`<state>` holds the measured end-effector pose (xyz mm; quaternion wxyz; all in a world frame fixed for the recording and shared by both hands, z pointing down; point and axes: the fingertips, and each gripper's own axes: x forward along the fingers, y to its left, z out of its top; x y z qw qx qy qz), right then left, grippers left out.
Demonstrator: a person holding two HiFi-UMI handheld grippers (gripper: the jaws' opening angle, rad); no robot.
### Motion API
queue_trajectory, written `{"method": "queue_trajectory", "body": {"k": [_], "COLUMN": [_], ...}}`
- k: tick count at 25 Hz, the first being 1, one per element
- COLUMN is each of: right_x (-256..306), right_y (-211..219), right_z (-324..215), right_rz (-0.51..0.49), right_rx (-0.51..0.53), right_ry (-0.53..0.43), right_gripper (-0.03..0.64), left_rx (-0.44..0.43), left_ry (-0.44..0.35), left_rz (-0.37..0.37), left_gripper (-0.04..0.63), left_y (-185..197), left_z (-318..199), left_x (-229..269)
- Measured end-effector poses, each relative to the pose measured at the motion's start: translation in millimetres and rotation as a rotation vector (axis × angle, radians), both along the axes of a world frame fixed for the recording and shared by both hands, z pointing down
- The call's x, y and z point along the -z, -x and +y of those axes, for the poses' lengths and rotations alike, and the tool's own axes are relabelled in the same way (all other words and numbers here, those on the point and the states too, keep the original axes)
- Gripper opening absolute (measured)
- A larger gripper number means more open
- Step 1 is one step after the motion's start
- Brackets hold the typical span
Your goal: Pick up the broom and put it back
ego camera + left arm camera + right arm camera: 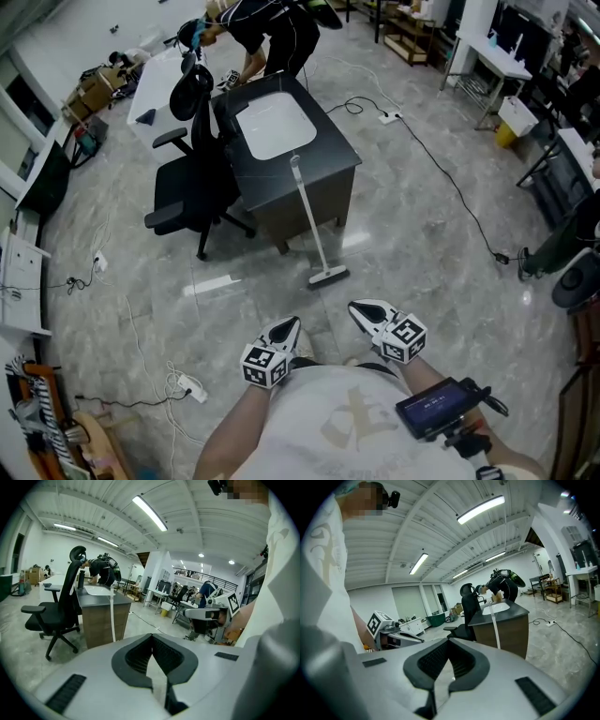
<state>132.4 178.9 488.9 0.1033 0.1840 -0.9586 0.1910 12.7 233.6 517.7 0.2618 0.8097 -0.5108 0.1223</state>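
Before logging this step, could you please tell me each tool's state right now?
Left tool: closed, holding nothing.
Right tool: closed, holding nothing.

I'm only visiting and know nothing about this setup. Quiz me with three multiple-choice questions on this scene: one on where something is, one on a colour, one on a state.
1. Where is the broom?
A. Lying on top of the desk
B. Leaning against the dark desk
C. Hanging on a wall

2. What colour is the office chair?
A. Red
B. White
C. Black

3. What are the right gripper's fingers doing?
A. Shut on nothing
B. Gripping the broom
C. Spread wide apart

Answers:
1 B: its head sits on the floor and its handle rests on the desk's edge.
2 C: seat, back and base are all black.
3 A: they meet with nothing between them.
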Motion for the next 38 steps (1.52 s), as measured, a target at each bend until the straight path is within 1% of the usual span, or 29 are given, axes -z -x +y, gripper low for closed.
{"method": "queue_trajectory", "body": {"k": [7, 13, 19, 28, 34, 38], "right_x": [-0.2, 4.3, 4.9, -3.8, -15.4, -20.1], "right_y": [21.6, 38.6, 59.4, 92.9, 118.1, 133.4], "right_z": [-23.6, -38.0, -43.4, -51.1, -67.7, -87.3], "right_rz": [0.023, 0.04, 0.057, 0.078, 0.087, 0.088], "right_rx": [-0.082, -0.148, -0.174, -0.136, -0.08, -0.032], "right_ry": [-0.001, -0.003, -0.001, 0.012, 0.035, 0.037], "right_gripper": [0.017, 0.017, 0.017, 0.017, 0.017, 0.017], "left_rx": [-0.073, -0.124, -0.14, -0.097, -0.068, -0.018], "left_ry": [-0.01, -0.012, -0.013, 0.004, 0.014, 0.017], "left_rz": [0.016, 0.036, 0.046, 0.046, 0.043, 0.034], "left_gripper": [0.012, 0.012, 0.012, 0.012, 0.012, 0.012], "left_y": [26.6, 48.6, 73.2, 107.6, 121.7, 135.7], "left_z": [-34.4, -51.6, -57.8, -54.6, -63.0, -74.3], "left_x": [1.4, 2.2, 3.7, -5.2, -6.0, -6.3]}}
